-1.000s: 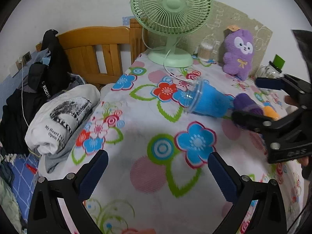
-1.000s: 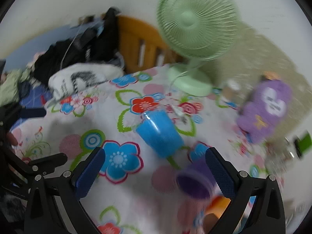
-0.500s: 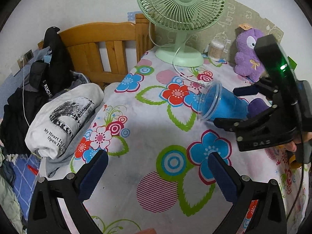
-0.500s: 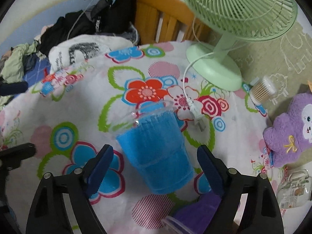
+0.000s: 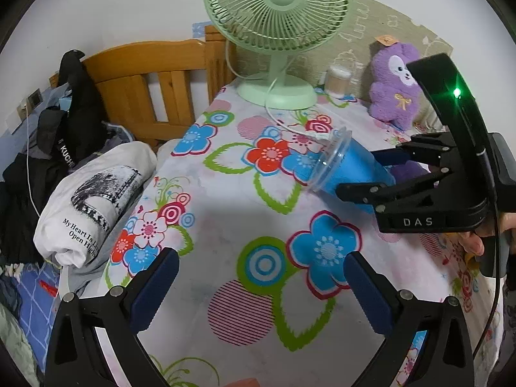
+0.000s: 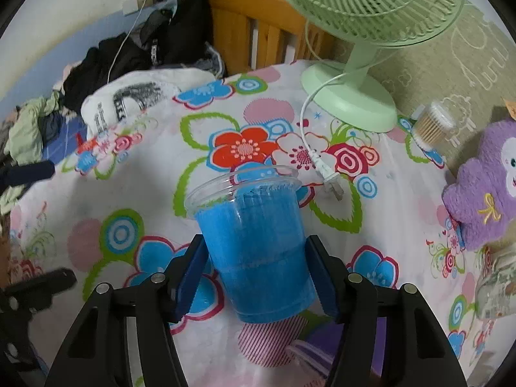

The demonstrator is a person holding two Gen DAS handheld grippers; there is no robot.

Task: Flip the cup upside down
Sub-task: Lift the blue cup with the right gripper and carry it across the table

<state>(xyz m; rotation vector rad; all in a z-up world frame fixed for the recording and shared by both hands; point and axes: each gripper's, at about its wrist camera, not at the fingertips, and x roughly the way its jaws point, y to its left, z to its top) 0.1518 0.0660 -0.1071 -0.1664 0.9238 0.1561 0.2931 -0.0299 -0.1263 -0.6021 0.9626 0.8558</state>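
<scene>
A blue cup [image 6: 258, 245] with a clear rim lies on its side on the flowered tablecloth [image 6: 96, 193], its mouth pointing away from my right gripper. My right gripper [image 6: 254, 267] has both blue pads against the cup's sides and is shut on it. In the left wrist view the cup [image 5: 345, 167] lies at the right with the right gripper [image 5: 371, 174] around it. My left gripper [image 5: 258, 287] is open and empty, above the cloth and to the left of the cup.
A green fan [image 5: 277, 16] stands at the back with its cord and plug [image 6: 329, 174] near the cup's rim. A purple plush toy [image 5: 396, 87], a cotton-swab jar [image 5: 337, 77], a purple cup [image 6: 319, 348], folded clothes [image 5: 93, 193] and a wooden headboard [image 5: 145, 74] surround the table.
My right gripper has moved in along the cup and its jaws have closed from wide apart onto the cup's sides. The left gripper has stayed open, its view shifting slightly.
</scene>
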